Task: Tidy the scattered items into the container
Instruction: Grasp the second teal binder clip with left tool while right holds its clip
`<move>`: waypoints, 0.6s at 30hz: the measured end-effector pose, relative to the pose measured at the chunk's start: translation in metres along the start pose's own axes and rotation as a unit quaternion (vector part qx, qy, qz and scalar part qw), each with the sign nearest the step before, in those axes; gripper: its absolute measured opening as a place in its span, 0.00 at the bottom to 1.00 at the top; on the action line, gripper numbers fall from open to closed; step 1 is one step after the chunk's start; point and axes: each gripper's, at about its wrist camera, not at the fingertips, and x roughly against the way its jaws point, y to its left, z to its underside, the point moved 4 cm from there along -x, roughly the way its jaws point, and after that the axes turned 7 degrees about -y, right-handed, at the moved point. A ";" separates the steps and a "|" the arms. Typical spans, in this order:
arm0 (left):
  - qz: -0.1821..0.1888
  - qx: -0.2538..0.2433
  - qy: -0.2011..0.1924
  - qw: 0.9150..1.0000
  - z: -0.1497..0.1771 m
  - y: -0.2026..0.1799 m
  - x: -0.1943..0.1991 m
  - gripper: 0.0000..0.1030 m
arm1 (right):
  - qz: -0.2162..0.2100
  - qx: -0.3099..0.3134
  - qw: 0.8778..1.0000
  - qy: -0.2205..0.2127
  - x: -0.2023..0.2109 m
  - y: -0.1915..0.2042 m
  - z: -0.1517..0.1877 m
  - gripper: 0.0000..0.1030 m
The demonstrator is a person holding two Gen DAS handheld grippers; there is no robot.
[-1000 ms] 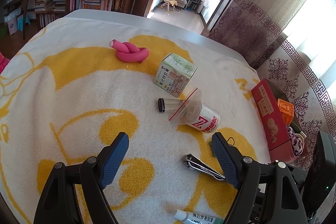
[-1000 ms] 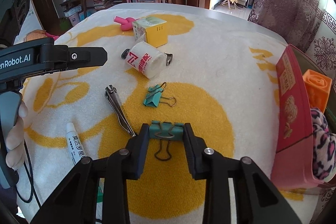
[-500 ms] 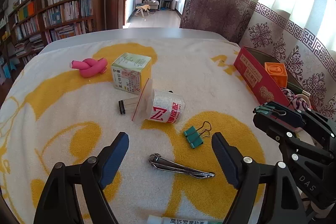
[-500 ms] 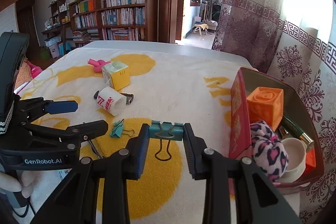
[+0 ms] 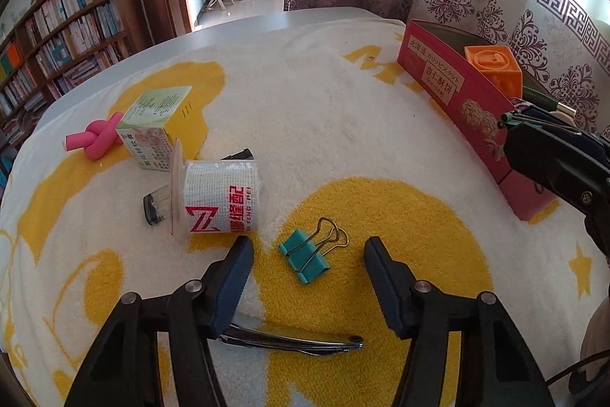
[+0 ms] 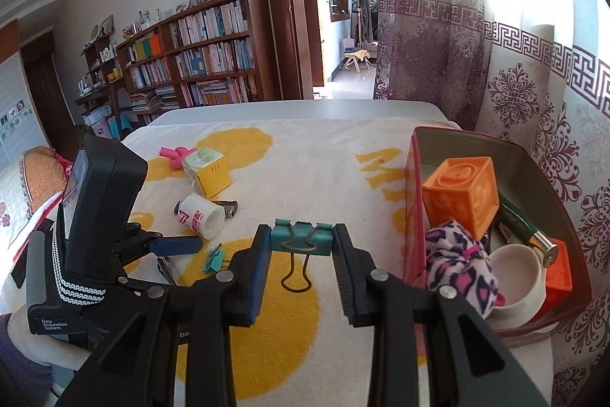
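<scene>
Table covered by a white and yellow towel (image 5: 343, 124). Red box (image 6: 413, 185) stands at the towel's right edge and holds an orange cube (image 6: 463, 195), a spotted cloth (image 6: 459, 264), a white cup (image 6: 514, 271) and a green tube (image 6: 524, 226).

Right gripper (image 6: 301, 239), beside the box's left wall, is clamped on a teal binder clip (image 6: 301, 237), wire handle hanging below.

Left gripper (image 5: 307, 256) is spread wide, low over the towel. A second teal clip (image 5: 305, 254) lies between its fingertips, untouched.

Scattered on the towel: a bandage roll (image 5: 221, 197) on its side, a green and yellow carton (image 5: 154, 128), a pink knot (image 5: 93, 140), a nail clipper (image 5: 293, 340) near the left gripper.
</scene>
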 end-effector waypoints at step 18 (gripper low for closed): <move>0.026 0.019 -0.079 0.996 -0.009 -0.004 0.044 0.27 | 0.013 -0.028 0.999 -0.028 0.007 -0.012 -0.005 0.34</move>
